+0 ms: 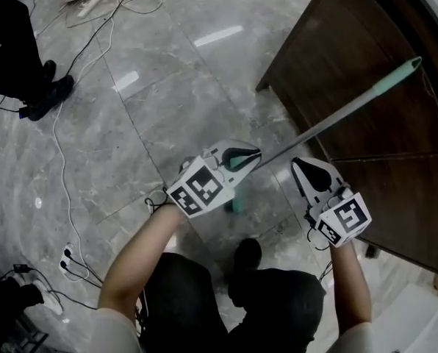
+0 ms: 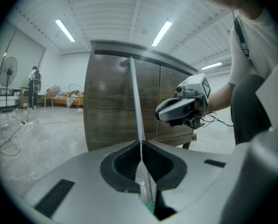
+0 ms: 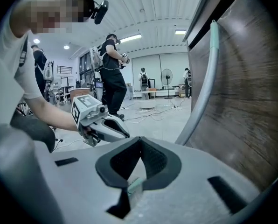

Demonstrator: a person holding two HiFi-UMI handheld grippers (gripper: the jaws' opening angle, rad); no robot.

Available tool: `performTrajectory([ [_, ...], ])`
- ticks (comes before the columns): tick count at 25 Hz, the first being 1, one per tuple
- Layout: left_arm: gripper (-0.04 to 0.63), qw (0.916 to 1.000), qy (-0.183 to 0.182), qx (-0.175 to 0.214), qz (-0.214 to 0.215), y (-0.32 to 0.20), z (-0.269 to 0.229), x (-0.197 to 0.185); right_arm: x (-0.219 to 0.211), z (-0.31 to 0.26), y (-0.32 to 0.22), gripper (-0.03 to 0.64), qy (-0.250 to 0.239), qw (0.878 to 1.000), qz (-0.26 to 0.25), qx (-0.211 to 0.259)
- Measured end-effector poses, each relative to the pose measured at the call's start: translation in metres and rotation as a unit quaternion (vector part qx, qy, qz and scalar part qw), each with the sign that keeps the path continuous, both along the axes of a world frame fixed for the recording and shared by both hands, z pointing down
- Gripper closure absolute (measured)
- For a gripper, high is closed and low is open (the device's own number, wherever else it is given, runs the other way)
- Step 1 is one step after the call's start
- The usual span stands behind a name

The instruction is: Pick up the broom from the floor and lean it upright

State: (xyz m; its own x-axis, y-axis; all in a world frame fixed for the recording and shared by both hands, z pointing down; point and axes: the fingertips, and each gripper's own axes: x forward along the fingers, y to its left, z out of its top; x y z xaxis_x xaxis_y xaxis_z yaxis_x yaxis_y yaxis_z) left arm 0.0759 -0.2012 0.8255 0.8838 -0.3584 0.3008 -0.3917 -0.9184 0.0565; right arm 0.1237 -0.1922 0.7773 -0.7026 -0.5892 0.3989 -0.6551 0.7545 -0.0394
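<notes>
Now my left tongs (image 1: 245, 158) are shut tight on the thin grey metal broom stick (image 1: 336, 116) with a green tip. The stick slants up and away to my right, and its top seems to rest on the dark brown wooden cupboard (image 1: 329, 43). My right tongs (image 1: 300, 166) are closed on nothing, just beside the stick.

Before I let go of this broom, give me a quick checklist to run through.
1. Grip: left gripper shut on broom handle: ok.
2. Spare hand: right gripper empty, jaws together: ok.
3. Lean: handle tilts toward cabinet: ok.
4. Contact: green tip resting on cabinet: cannot tell.
5. Footing: broom head on floor: cannot tell, mostly hidden.
</notes>
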Motion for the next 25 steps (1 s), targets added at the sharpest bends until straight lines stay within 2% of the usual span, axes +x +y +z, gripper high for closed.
performTrajectory([
  [4,0.586,0.9989,0.006,-0.041,-0.020,0.010,-0.021,-0.008,-0.008,-0.022,0.006,0.617,-0.006,0.999,0.003,-0.037],
  [9,0.588,0.9966,0.003,-0.069,-0.045,0.020,-0.101,-0.017,-0.004,-0.094,0.006,0.617,-0.014,0.997,0.011,-0.069],
  [14,0.588,0.9938,-0.007,-0.086,-0.070,0.028,-0.207,-0.024,0.007,-0.181,0.013,0.617,-0.022,0.994,0.026,-0.107],
  [25,0.588,0.9898,-0.027,-0.109,-0.087,0.070,-0.470,-0.024,0.021,-0.431,0.050,0.617,-0.003,0.992,0.034,-0.125],
])
